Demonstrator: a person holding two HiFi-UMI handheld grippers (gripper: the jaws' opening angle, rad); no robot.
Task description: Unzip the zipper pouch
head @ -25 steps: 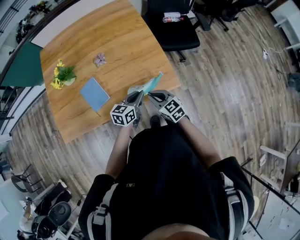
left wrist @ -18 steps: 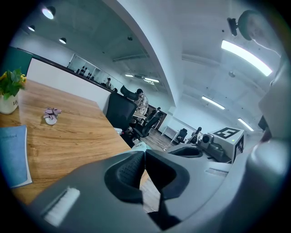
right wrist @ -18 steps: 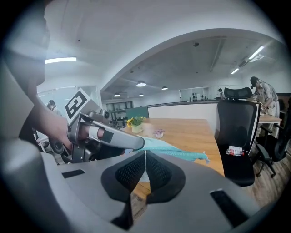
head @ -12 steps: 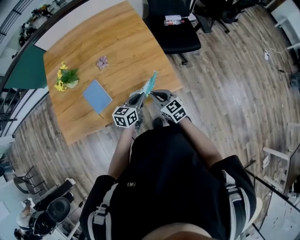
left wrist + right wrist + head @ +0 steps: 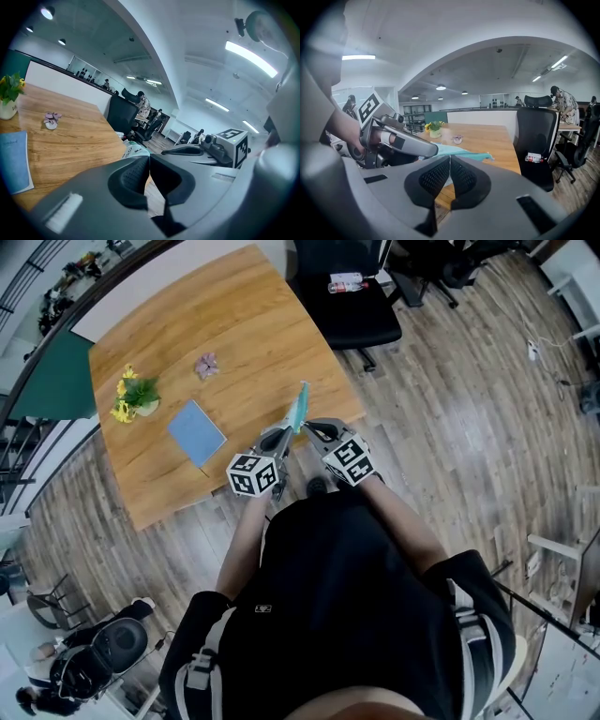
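A teal zipper pouch stands up on edge over the near right corner of the wooden table, held between both grippers. My left gripper is shut on its lower left end; in the left gripper view a pale patterned bit of the pouch shows just behind the closed jaws of that gripper. My right gripper is shut on the pouch from the right; in the right gripper view the teal pouch runs out past the gripper. The zipper pull is hidden.
On the table lie a blue notebook, a small pot of yellow flowers and a small pink ornament. A black office chair with a bottle on its seat stands beyond the table's right edge. People sit at desks farther off.
The pouch has swung from slanting to the right to standing nearly upright. Both grippers stay shut and have hardly shifted.
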